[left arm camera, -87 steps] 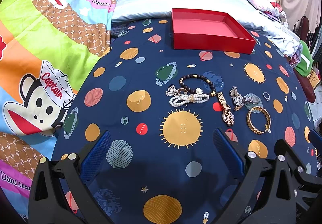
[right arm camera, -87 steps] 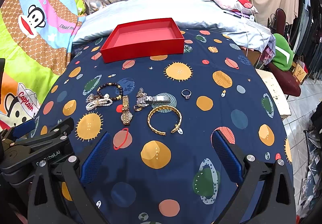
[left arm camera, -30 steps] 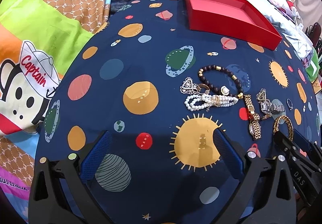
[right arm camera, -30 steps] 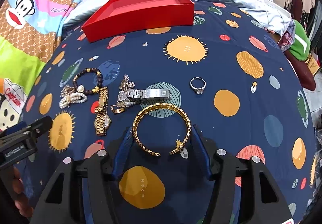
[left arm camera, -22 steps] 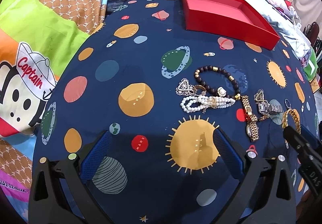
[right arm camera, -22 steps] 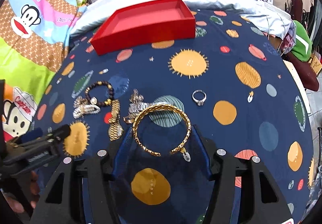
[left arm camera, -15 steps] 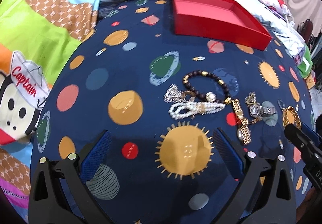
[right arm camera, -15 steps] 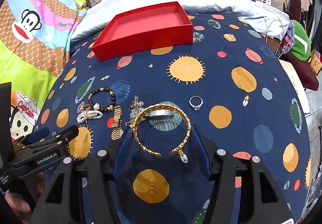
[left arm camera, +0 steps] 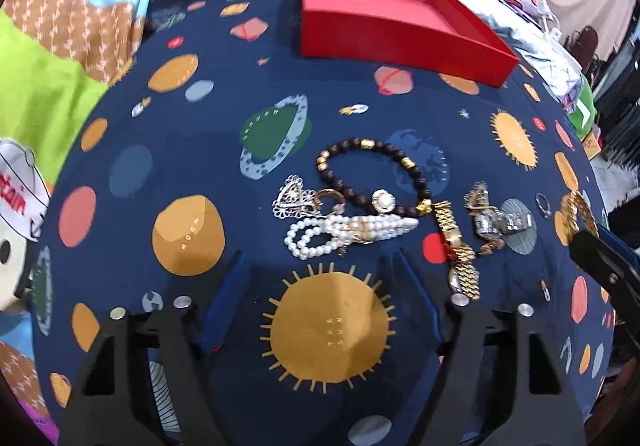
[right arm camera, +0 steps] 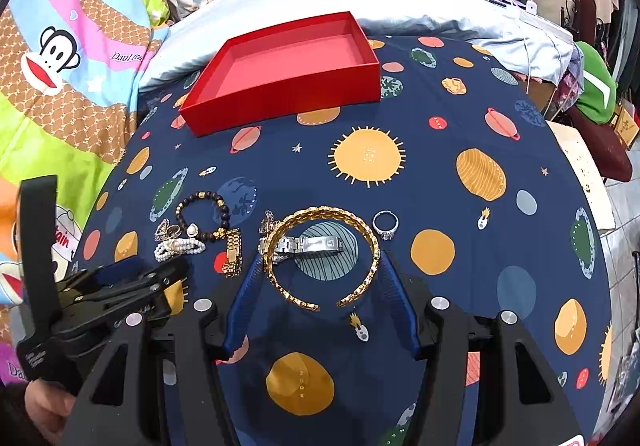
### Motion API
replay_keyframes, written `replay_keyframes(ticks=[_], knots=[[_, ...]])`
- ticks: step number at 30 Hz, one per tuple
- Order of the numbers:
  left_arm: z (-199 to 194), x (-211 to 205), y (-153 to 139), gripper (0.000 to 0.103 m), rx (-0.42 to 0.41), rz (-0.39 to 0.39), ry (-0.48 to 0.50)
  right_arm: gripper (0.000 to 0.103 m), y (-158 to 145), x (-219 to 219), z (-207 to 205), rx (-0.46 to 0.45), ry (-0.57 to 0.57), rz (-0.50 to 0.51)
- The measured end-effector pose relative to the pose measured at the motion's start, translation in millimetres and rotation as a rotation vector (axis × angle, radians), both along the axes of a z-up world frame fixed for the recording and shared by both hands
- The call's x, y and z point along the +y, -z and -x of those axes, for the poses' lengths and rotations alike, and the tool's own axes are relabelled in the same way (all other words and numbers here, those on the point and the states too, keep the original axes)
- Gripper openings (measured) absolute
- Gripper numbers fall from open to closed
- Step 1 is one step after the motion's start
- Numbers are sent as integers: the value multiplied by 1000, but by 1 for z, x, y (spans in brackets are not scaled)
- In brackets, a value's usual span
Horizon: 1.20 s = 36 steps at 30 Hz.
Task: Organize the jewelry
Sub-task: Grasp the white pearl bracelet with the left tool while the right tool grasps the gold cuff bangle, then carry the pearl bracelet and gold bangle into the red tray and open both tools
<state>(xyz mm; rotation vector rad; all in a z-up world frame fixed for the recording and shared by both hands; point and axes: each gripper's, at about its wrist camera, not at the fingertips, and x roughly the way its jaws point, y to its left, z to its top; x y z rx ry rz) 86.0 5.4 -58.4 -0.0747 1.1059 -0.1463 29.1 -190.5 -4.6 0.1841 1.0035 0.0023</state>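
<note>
My right claw (right arm camera: 322,280) is clamped on the one gold bangle (right arm camera: 320,256), lifted over the bed; the one red tray (right arm camera: 288,73) sits well ahead of it. My left claw (left arm camera: 316,266) stands apart, empty, with one pearl bracelet (left arm camera: 352,232) just ahead, one dark bead bracelet (left arm camera: 372,175) beyond, and one gold watch (left arm camera: 458,250) ahead to its right.

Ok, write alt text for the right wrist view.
The right gripper holds a gold bangle above a planet-print cloth, its fingers against the bangle's sides. An empty red tray sits beyond; beads, pearls, watches and a ring lie below.
</note>
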Motion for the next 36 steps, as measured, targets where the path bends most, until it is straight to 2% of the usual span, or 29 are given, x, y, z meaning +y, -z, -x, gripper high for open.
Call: replay_keyframes(ticks=[6, 10, 11, 12, 14, 19, 21, 23, 24, 28, 30, 31, 33, 34, 36], knots=[[-2, -8, 0, 54, -51, -1, 44, 58, 3, 1, -2, 7, 3, 2], [-2, -14, -2, 26, -56, 12, 87, 58, 5, 3, -2, 11, 1, 2], [-1, -15, -2, 21, -49, 29, 102, 58, 5, 3, -3, 12, 1, 2], [0, -16, -2, 20, -42, 44, 111, 58, 5, 3, -3, 13, 1, 2], [5, -19, -4, 1, -25, 82, 133, 58, 6, 3, -3, 15, 1, -1], [16, -26, -10, 0, -22, 107, 170, 58, 7, 2, -2, 17, 3, -4], [15, -26, -17, 8, -40, 111, 161, 58, 7, 1, -2, 17, 6, -7], [10, -27, -21, 55, -58, 104, 135, 58, 6, 1, -2, 17, 6, -9], [6, -27, -23, 60, -80, 91, 115, 58, 6, 1, -2, 17, 5, -8], [-10, -38, -18, 58, -91, 68, 134, 58, 6, 1, -2, 15, 7, -8], [-18, -42, -8, 48, -63, 59, 147, 58, 5, 0, -2, 14, 9, -9], [-21, -43, -4, 37, -46, 63, 152, 58, 5, -1, -2, 14, 10, -9], [-21, -43, -4, 28, -58, 57, 153, 58, 4, -1, -1, 13, 11, -9], [-21, -43, -4, 20, -49, 72, 166, 58, 4, -2, -1, 13, 13, -9], [-20, -42, -4, 19, -42, 81, 168, 58, 5, -3, -3, 15, 13, -12]])
